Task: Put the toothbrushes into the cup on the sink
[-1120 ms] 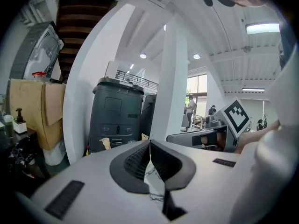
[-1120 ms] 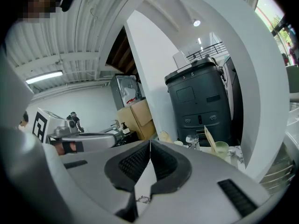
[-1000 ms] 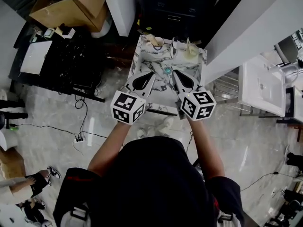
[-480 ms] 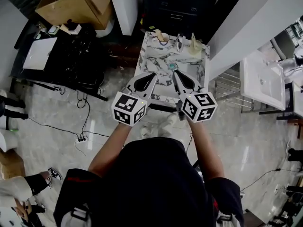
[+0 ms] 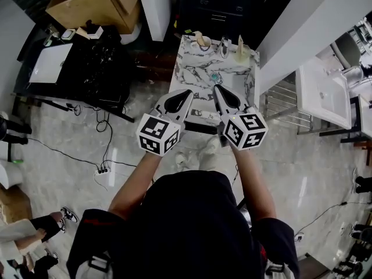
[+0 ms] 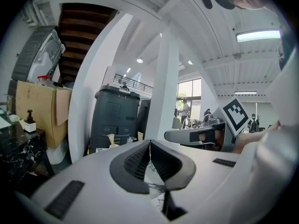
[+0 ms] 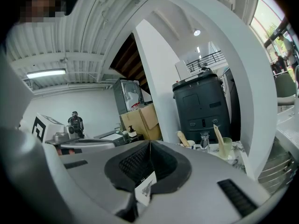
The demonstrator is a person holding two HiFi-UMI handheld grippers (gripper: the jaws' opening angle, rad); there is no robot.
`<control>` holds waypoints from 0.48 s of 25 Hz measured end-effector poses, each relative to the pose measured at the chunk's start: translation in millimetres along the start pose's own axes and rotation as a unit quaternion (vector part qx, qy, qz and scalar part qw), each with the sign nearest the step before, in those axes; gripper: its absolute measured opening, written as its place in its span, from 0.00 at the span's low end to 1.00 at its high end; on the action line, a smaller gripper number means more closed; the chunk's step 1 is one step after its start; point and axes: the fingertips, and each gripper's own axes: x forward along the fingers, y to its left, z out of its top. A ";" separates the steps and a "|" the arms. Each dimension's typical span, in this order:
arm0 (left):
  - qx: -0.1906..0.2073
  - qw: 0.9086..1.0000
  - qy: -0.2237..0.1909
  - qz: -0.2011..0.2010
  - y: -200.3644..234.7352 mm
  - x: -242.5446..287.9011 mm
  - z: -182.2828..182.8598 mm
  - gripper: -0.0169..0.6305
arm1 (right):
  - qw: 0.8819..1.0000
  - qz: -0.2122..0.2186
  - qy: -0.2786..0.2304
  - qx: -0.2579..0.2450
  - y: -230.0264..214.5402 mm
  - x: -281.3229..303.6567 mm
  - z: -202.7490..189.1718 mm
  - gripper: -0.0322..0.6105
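Note:
In the head view a marble sink counter [image 5: 195, 68] stands ahead of me. A beige toothbrush [image 5: 200, 38] leans in a white cup [image 5: 204, 44] at its back left. A pale green cup [image 5: 243, 52] at the back right holds another toothbrush [image 5: 239, 42]. My left gripper [image 5: 187, 92] and right gripper [image 5: 216, 88] hover side by side over the counter's near edge, both shut with nothing held. The right gripper view shows my right gripper [image 7: 149, 143] shut, with the green cup [image 7: 226, 148] and its toothbrush [image 7: 217, 134] beyond. In the left gripper view my left gripper [image 6: 149, 143] is shut.
A faucet [image 5: 225, 46] stands between the cups, and the drain [image 5: 214, 77] lies in the basin. A black bin [image 5: 218, 4] is behind the sink, a white column [image 5: 302, 22] to its right. A black table [image 5: 87, 63], a cardboard box [image 5: 93, 4] and a white basin [image 5: 322, 97] flank it.
Both grippers have drawn back from over the basin to the counter's near edge, still shut. The sink now lies farther ahead in the head view.

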 end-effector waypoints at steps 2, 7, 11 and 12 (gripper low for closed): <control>-0.002 1.000 0.001 -0.002 -1.4 0.1 -1.5 0.05 | 1.000 0.000 0.000 -0.003 2.1 -2.4 0.4 0.11; -0.006 1.000 -0.003 -0.004 -7.2 4.0 0.6 0.05 | 1.000 0.002 0.004 -0.020 4.3 -6.0 -0.2 0.11; -0.005 1.000 -0.006 0.000 -9.7 11.9 4.7 0.05 | 1.000 0.010 0.003 -0.025 1.5 -7.2 1.9 0.11; -0.005 1.000 -0.006 0.002 -10.7 14.5 6.1 0.05 | 1.000 0.013 0.004 -0.026 -0.1 -7.8 3.0 0.11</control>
